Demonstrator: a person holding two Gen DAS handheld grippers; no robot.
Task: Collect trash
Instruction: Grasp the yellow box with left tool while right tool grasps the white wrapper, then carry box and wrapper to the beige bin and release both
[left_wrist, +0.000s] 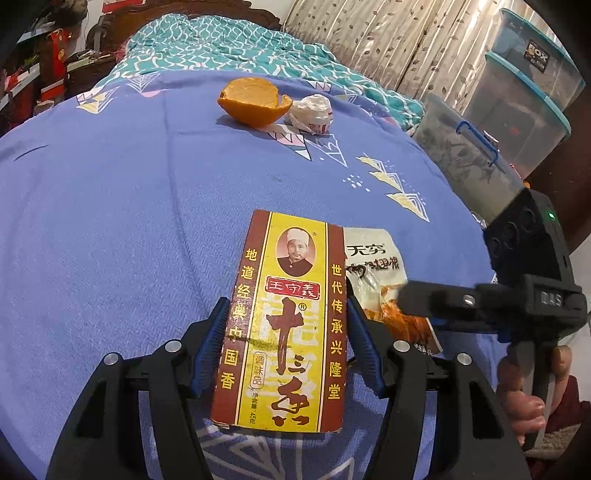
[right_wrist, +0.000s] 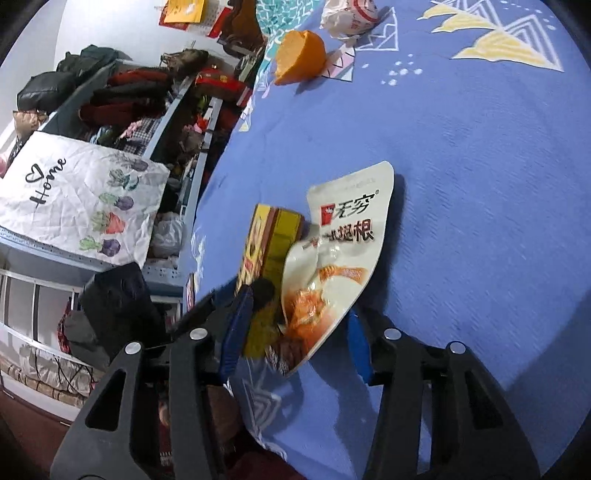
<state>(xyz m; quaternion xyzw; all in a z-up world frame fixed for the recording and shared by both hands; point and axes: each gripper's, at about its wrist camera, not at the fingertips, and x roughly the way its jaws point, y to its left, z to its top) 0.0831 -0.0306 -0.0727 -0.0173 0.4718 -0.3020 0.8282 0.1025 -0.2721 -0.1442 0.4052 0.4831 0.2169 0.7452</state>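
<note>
A blue bedsheet (left_wrist: 110, 206) with triangle prints covers the bed. On it the left hand-held gripper (left_wrist: 286, 334) clamps a flat red-and-yellow spice box (left_wrist: 284, 332) by its long edges. Just right of the box, a crumpled white snack packet (right_wrist: 340, 254) lies between the right hand-held gripper's (right_wrist: 295, 336) part-open jaws; I can't tell if they pinch it. Beyond the box sit an orange peel (left_wrist: 251, 105) and a wadded wrapper (left_wrist: 310, 110).
</note>
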